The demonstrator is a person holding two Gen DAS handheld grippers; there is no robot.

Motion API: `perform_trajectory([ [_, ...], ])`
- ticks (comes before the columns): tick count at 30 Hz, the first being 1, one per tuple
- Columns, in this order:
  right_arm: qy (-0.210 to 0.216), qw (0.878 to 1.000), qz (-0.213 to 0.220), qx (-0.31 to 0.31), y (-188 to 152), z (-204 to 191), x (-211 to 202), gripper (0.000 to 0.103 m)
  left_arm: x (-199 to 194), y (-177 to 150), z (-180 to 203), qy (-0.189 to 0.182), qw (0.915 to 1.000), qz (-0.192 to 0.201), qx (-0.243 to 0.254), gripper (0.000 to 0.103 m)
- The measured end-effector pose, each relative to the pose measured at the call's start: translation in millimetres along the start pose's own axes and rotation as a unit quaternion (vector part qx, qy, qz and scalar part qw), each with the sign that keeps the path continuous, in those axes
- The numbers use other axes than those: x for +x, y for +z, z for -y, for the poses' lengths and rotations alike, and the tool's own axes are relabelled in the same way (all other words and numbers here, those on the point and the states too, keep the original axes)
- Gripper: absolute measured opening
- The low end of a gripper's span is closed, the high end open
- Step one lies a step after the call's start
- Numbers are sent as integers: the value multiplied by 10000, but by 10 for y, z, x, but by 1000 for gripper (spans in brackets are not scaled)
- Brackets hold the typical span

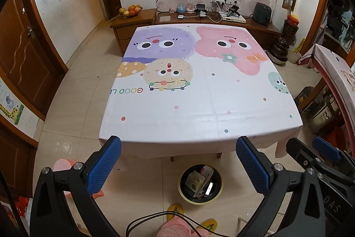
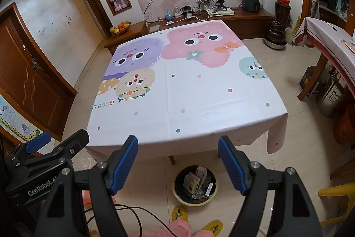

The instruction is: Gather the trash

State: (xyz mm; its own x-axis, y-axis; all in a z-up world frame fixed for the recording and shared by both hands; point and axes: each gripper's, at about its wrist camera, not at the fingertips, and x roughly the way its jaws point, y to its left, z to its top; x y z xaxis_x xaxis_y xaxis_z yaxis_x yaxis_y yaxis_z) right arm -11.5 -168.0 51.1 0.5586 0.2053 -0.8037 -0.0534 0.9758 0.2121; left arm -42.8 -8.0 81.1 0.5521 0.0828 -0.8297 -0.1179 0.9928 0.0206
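Note:
A round black trash bin with a yellow rim stands on the floor under the table's near edge, holding paper scraps and packaging; it also shows in the right wrist view. The table carries a cartoon-monster cloth with no loose trash visible on it; it fills the middle of the right wrist view too. My left gripper is open and empty, held above the bin before the table edge. My right gripper is open and empty beside it, seen from the left wrist.
A low wooden TV cabinet with cables, a fruit bowl and a black appliance stands behind the table. A second clothed table and a yellow chair are at right. A pink stool is at left. Yellow slippers are below.

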Motion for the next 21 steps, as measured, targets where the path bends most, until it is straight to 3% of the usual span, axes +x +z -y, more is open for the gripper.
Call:
perform_trajectory([
  [21,7,10000,7,5,14,5,0,75,14,-25,-22,-10,10000,8,14,102],
])
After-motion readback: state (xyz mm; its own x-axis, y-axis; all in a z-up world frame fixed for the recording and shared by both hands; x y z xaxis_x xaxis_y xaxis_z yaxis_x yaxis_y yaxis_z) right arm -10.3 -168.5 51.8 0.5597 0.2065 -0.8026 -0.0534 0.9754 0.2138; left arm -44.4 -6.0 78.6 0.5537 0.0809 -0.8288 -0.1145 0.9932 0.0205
